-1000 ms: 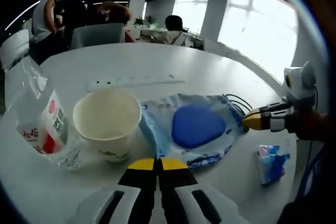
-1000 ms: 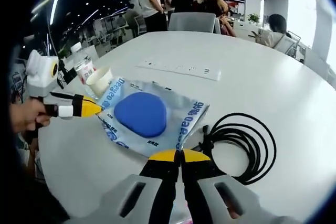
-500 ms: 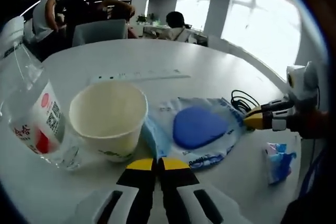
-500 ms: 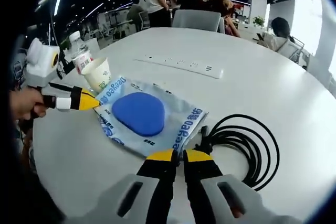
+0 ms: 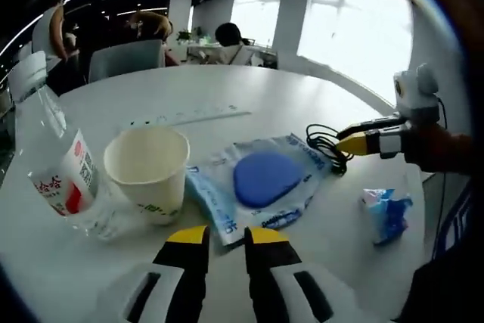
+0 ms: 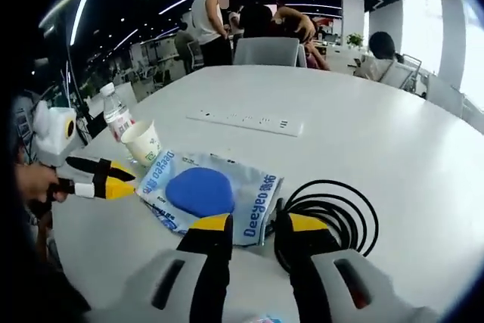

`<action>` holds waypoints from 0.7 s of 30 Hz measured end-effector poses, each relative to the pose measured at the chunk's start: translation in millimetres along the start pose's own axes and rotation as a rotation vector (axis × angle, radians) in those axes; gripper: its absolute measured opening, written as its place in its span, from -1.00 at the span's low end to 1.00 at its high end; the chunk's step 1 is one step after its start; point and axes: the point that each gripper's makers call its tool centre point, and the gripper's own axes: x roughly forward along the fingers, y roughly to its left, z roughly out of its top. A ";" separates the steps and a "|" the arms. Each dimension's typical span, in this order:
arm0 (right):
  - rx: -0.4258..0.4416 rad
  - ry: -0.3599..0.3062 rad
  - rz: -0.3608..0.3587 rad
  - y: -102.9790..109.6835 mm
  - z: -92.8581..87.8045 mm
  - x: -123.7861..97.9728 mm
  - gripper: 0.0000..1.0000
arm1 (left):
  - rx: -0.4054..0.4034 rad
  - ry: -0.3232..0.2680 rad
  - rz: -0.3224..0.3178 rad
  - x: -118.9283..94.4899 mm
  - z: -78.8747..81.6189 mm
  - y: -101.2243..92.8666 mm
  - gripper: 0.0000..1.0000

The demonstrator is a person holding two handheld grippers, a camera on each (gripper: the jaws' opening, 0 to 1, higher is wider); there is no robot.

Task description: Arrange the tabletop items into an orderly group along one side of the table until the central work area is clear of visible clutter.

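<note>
A blue-and-white foil packet with a blue pad on it lies mid-table, also in the right gripper view. Left of it stand a paper cup and a clear water bottle. A black cable coil lies at the packet's far right corner, close ahead of my right gripper, which is open and empty. My left gripper is open just short of the packet's near edge, holding nothing. The right gripper reaches in over the cable; the left gripper hovers beside the cup.
A white power strip lies farther back on the round white table. A small blue-and-white tissue pack sits near the right edge. Chairs and several people are beyond the far edge. The bottle stands behind the cup.
Both grippers have gone from shut to open. The right gripper has drawn back from the packet's edge toward the cable. The objects lie where they were.
</note>
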 end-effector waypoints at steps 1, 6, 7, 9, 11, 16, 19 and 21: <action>0.011 0.000 -0.002 -2.6 -2.1 0.2 -0.42 | 0.005 0.000 0.000 -1.9 0.1 -2.0 -0.64; 0.068 -0.002 -0.020 -15.3 -9.4 -8.7 -0.34 | 0.032 -0.003 0.006 -8.5 4.2 -8.4 -0.61; 0.115 -0.009 -0.026 -18.1 -9.7 -11.8 -0.33 | 0.027 0.001 -0.010 -9.6 4.6 -13.7 -0.59; 0.129 -0.023 -0.036 -25.1 -8.8 -17.2 -0.30 | 0.040 -0.010 -0.019 -10.6 8.4 -21.9 -0.54; 0.139 -0.032 -0.047 -29.5 -8.9 -22.3 -0.27 | 0.057 -0.011 -0.032 -10.8 11.6 -30.0 -0.53; 0.165 -0.045 -0.089 -45.6 -15.1 -34.0 -0.27 | 0.107 0.016 -0.060 -3.0 19.0 -49.8 -0.49; 0.185 -0.039 -0.112 -53.1 -22.0 -41.2 -0.25 | 0.134 0.021 -0.093 3.7 30.5 -62.2 -0.48; 0.198 -0.042 -0.123 -57.2 -24.2 -43.4 -0.25 | 0.149 0.027 -0.105 8.2 36.1 -67.9 -0.48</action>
